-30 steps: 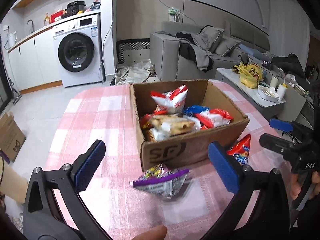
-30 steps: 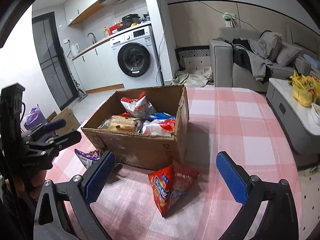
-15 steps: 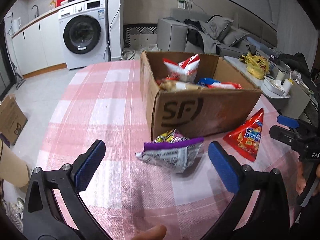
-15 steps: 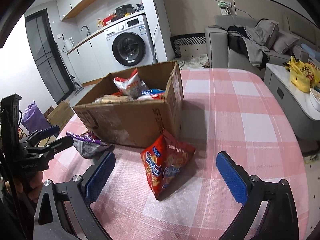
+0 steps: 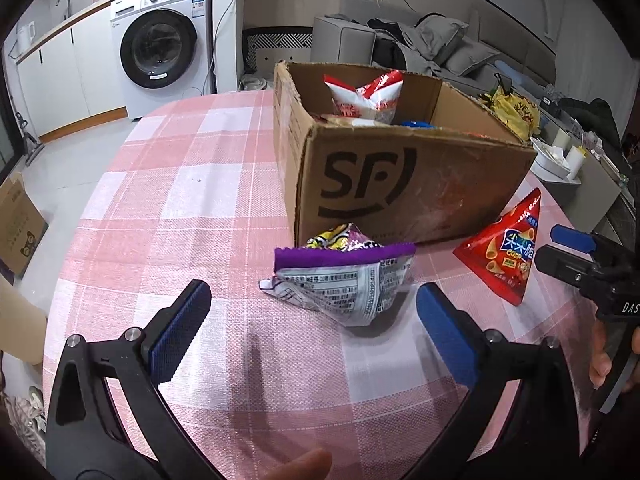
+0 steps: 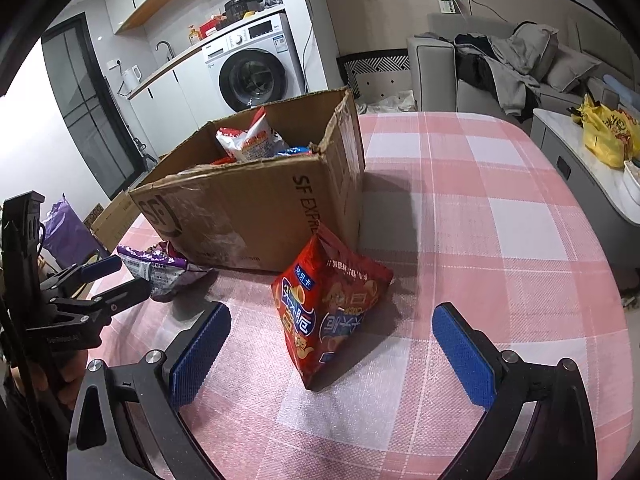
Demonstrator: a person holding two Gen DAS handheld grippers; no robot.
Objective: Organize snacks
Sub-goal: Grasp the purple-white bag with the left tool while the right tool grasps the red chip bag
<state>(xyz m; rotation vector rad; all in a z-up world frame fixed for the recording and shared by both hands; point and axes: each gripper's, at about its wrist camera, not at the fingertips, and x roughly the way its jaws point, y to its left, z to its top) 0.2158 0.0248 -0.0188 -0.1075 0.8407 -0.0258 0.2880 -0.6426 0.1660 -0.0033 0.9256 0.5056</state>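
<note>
In the left wrist view the left gripper point(image 5: 312, 320) gapes wide below a purple packet point(image 5: 344, 280) at frame centre, before the box point(image 5: 400, 184). In the right view the right gripper point(image 6: 332, 348), equally wide, flanks a red packet point(image 6: 328, 312) at centre; pinching either puffy bag too hard could likely burst it or let it slip.

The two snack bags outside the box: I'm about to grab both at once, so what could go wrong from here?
1. The purple bag and the red bag are puffy and may crush or slip when the open left gripper and right gripper close.
2. Both bags lie close to the cardboard box, so a finger could bump it.
3. The two grippers are near each other and might collide.
</note>
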